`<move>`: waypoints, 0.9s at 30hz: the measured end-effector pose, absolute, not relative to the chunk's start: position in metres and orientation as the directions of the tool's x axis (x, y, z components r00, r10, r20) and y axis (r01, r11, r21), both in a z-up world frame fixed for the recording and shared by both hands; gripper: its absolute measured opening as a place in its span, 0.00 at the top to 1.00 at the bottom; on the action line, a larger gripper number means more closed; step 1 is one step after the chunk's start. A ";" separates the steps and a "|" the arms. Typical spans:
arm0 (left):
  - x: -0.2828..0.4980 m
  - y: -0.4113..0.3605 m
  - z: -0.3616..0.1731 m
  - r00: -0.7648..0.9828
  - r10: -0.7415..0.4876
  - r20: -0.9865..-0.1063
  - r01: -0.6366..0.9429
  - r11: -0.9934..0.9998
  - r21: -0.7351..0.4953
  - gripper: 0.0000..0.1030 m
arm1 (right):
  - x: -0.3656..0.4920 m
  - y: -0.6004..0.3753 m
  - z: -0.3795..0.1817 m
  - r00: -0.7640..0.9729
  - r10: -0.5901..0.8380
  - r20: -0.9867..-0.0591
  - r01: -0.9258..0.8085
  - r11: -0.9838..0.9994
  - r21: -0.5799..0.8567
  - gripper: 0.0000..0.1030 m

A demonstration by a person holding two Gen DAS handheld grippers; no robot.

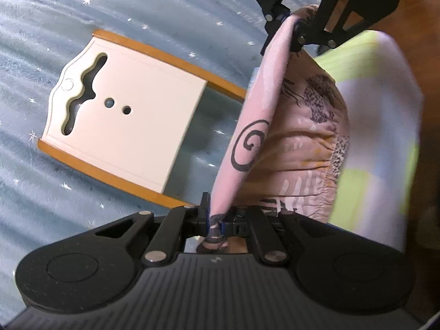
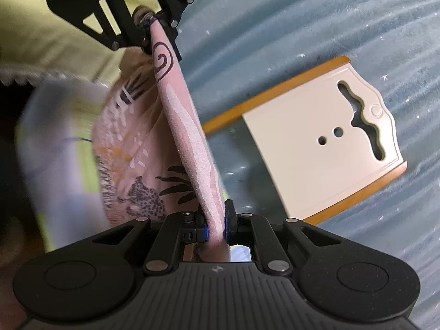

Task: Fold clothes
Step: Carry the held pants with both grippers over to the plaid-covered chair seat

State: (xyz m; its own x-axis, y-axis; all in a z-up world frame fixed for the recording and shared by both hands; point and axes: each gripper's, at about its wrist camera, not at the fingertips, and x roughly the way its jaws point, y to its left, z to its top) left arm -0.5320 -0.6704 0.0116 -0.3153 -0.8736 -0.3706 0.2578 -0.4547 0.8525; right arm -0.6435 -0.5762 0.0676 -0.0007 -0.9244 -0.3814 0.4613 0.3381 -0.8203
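Observation:
A pink garment [image 1: 291, 148] with dark spiral and leaf prints hangs stretched between my two grippers, lifted above the surface. My left gripper [image 1: 217, 224] is shut on one end of its taut edge; my right gripper [image 1: 291, 26] grips the other end at the top of the left wrist view. In the right wrist view my right gripper [image 2: 216, 227] is shut on the pink garment [image 2: 189, 137], and the left gripper [image 2: 147, 23] holds the far end. The rest of the cloth droops below the edge.
A white board with orange side rails [image 1: 129, 110] lies on a blue starred blanket [image 1: 55, 27]; it also shows in the right wrist view [image 2: 324, 148]. A yellow and lilac cloth [image 1: 379, 126] lies behind the garment, also in the right wrist view [image 2: 55, 126].

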 end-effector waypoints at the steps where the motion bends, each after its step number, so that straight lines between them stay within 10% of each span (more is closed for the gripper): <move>1: -0.537 -0.683 0.017 -0.313 -0.885 -0.344 0.266 -0.429 0.863 0.95 | -0.648 -0.592 0.071 -0.012 -0.930 -0.368 0.447 0.324 -0.834 0.92; 8: -0.559 -0.743 -0.001 -0.311 -0.898 -0.309 0.319 -0.406 0.856 0.96 | -0.667 -0.656 0.087 -0.083 -0.976 -0.202 0.493 0.136 -0.859 0.91; 15: -0.553 -0.734 -0.120 -0.282 -0.812 -0.511 0.169 -0.566 0.807 0.95 | -0.665 -0.657 -0.039 -0.069 -0.868 -0.492 0.481 0.403 -0.778 0.93; 27: -0.542 -0.724 -0.115 -0.263 -0.813 -0.520 0.298 -0.581 0.757 0.81 | -0.676 -0.615 -0.054 -0.089 -0.870 -0.484 0.460 0.395 -0.795 0.80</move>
